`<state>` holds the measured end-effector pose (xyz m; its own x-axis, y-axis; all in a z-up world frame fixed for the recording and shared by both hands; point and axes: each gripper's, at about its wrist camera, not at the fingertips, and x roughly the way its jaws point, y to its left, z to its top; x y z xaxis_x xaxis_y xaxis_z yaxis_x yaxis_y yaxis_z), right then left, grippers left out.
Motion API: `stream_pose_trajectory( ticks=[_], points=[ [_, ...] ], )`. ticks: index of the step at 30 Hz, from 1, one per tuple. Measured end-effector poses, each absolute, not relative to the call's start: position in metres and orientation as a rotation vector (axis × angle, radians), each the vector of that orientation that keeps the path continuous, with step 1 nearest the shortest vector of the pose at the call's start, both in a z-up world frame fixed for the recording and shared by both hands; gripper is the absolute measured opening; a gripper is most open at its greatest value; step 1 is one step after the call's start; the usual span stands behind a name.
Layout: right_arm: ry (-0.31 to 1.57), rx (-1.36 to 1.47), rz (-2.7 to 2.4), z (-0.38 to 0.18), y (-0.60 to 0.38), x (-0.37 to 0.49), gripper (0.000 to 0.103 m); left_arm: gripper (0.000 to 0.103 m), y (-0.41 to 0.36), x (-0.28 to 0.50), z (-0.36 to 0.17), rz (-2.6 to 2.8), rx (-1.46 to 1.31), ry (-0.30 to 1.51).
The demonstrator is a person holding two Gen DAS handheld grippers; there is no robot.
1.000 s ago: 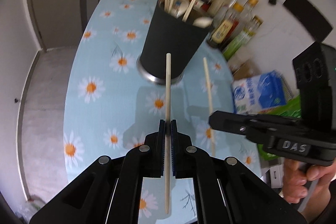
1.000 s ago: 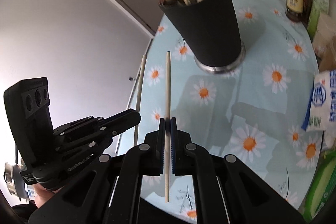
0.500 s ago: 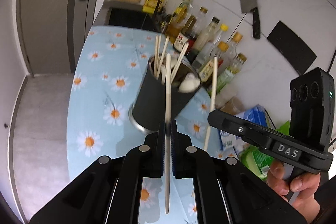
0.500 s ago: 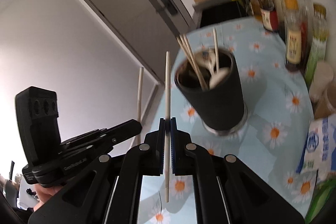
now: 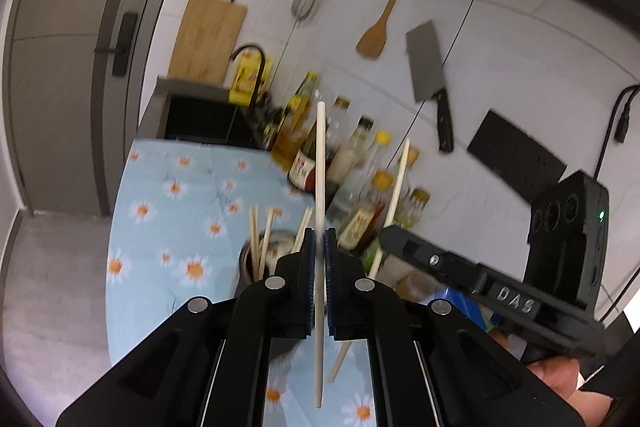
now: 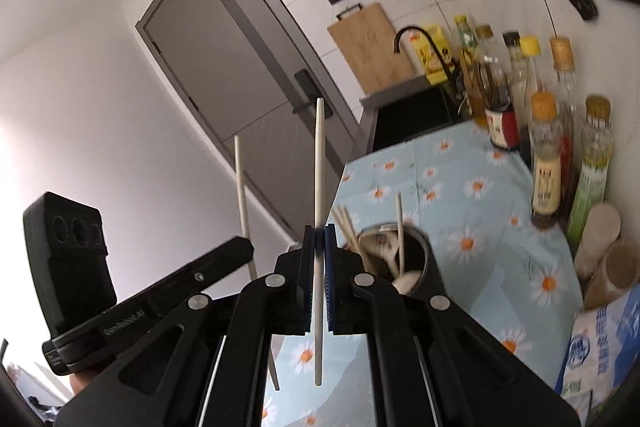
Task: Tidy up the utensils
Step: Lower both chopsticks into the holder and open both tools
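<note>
Two views, both over a surface (image 5: 168,211) under a pale blue cloth printed with daisies. White tiled wall behind, at twelve o'clock, hung with a wooden cutting board (image 5: 208,35), a wire strainer (image 5: 306,5), a wooden spatula (image 5: 376,31) and a cleaver (image 5: 428,71). Grey door (image 6: 224,67) with a dark handle off at ten o'clock. Dark sink (image 6: 416,115) with a black faucet at the far end of the surface. Row of sauce and oil bottles (image 6: 548,155) along the wall, at two o'clock in the right view. Blue-and-white packet (image 6: 596,343) at four o'clock there.

Black utensil cup (image 6: 420,263) near centre of the right view, standing on the cloth, holding several chopsticks and white spoons; seen in the left view half hidden behind the tool, at about seven o'clock of the frame's middle.

Left tool (image 5: 319,251) pressed together, pinching one pale chopstick (image 5: 320,163) that runs straight from twelve to six o'clock, raised above the cup. Right tool (image 6: 319,251) likewise pressed together on a second chopstick (image 6: 320,163), upright in the same way, just left of the cup's rim. Each tool visible in the other's view, carried by a hand (image 5: 560,379) at the lower edge. Slight motion blur throughout.
</note>
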<state>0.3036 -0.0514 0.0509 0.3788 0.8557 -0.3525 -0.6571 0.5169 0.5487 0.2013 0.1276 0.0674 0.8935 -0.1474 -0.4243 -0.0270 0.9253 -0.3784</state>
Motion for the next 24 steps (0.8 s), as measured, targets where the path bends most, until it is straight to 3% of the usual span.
stream_pose_trajectory(
  ticks=[11, 24],
  points=[
    [0.511, 0.374, 0.949, 0.068, -0.044, 0.338, 0.006, 0.004, 0.141, 0.234, 0.085, -0.083, -0.33, 0.294],
    [0.489, 0.356, 0.901, 0.04, -0.03, 0.353, 0.006, 0.004, 0.152, 0.251, 0.053, -0.029, -0.32, 0.214]
  ],
)
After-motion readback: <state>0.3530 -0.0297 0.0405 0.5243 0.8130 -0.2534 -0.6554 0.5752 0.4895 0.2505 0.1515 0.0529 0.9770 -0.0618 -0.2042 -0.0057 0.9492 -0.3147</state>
